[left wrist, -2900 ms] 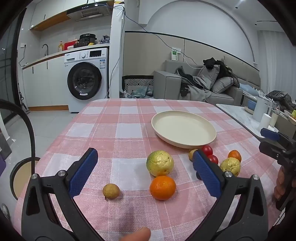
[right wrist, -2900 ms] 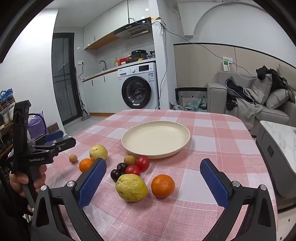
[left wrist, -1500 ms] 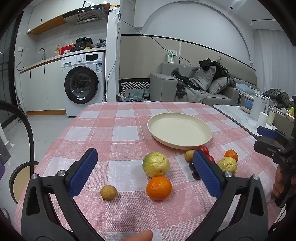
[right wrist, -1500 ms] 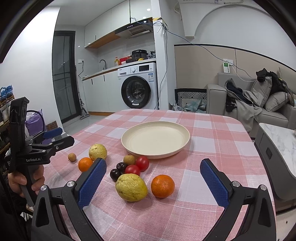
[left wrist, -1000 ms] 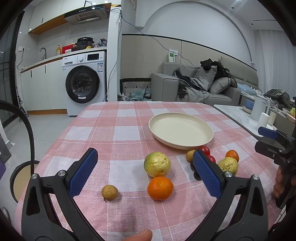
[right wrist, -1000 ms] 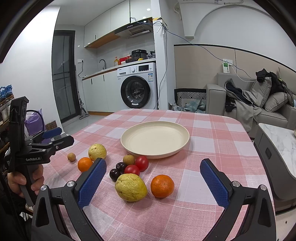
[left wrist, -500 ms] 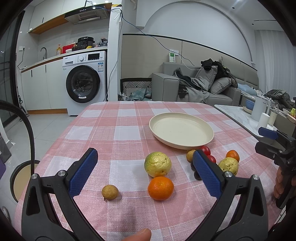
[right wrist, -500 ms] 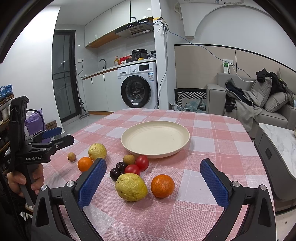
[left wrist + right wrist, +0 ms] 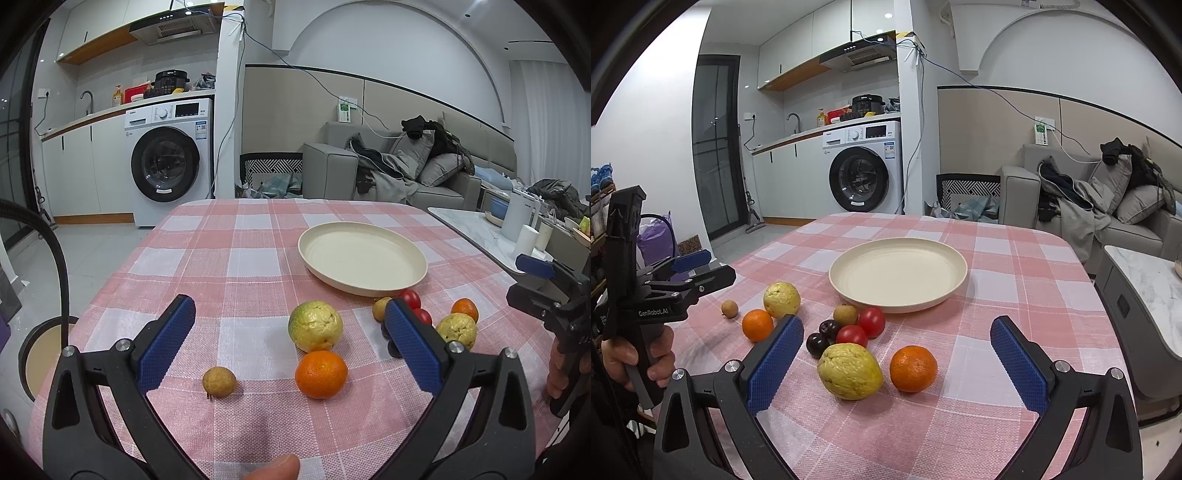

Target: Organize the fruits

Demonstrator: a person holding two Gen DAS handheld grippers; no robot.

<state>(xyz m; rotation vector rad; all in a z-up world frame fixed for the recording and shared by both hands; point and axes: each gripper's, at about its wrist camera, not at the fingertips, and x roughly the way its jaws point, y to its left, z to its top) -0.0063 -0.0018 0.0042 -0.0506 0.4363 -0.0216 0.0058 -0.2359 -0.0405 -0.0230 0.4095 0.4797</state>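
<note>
Both grippers' fingers stand apart, empty — left gripper (image 9: 290, 341), right gripper (image 9: 897, 360). We'd straddle the near orange (image 9: 913, 368) squarely, close gently, then lift toward the plate (image 9: 955, 284) at twelve o'clock on the bench — clear of the guava (image 9: 849, 371).

Left gripper (image 9: 291, 339) jaws wide apart, right gripper (image 9: 895, 354) likewise, both hand-held, level.

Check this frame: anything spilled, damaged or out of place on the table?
Nothing stands out. The plate sits upright and empty, and the fruit lies whole on the checked cloth beside it; one small brown fruit lies apart from the rest. Both grippers are open and hold nothing.
</note>
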